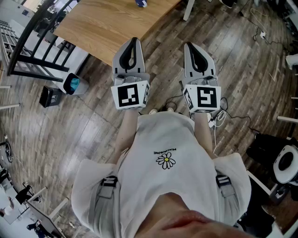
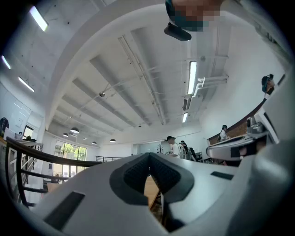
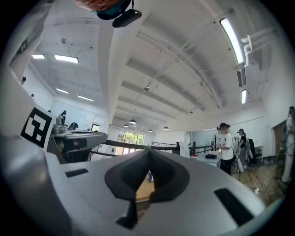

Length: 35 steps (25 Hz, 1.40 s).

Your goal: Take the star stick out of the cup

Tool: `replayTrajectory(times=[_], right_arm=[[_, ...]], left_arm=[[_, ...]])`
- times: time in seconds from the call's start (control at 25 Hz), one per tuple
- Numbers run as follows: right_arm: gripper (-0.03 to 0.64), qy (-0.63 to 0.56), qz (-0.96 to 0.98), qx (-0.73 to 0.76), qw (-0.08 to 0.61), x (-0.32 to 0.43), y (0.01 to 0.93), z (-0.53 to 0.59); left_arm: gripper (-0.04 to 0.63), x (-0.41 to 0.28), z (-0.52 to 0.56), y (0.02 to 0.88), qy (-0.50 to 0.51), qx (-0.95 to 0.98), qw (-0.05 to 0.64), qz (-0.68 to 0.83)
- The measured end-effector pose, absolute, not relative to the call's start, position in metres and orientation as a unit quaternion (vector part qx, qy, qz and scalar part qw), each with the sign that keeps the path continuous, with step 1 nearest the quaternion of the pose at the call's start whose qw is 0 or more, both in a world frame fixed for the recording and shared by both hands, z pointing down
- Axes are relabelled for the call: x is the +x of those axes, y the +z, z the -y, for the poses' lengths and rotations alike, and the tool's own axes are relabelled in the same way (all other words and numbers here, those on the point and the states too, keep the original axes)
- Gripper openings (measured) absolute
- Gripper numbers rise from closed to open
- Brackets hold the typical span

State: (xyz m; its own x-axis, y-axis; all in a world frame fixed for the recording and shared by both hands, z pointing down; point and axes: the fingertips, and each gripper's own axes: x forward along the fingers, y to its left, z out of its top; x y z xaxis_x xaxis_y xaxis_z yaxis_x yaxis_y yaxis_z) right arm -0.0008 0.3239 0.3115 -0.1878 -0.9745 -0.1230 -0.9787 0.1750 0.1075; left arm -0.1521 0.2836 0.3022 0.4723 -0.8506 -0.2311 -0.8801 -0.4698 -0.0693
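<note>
Head view has the person standing on a dark plank floor, with the left gripper and the right gripper side by side in front of the chest. Both aim at the pale wood-grain tabletop but are well short of it. That reads as a ready pose, with the task not begun.

A small blue shape, probably the cup, sits near the tabletop's right edge, well back from the near corner and cut by the frame. The right gripper view catches it as a blue speck through the gap under the fingers. The star stick is too small to make out.

Each gripper's own view shows its fingers pressed together at the tips, with nothing between them. They have smooth matt grey shells and black ribbed pads, curved into a teardrop opening.
</note>
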Motion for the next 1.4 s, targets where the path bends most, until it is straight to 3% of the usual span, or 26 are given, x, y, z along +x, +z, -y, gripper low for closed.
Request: replayTrajectory(times=[0.92, 1.4], right_arm=[[0.008, 0.053, -0.773, -0.626, 0.086, 0.081, 0.328, -0.330], [0.008, 0.096, -0.780, -0.616, 0.056, 0.122, 0.331, -0.195]], left_arm=[[0.017, -0.103, -0.268, 0.300, 0.103, -0.837, 0.110, -0.526], [0.017, -0.047, -0.125, 0.305, 0.109, -0.833, 0.137, -0.524]])
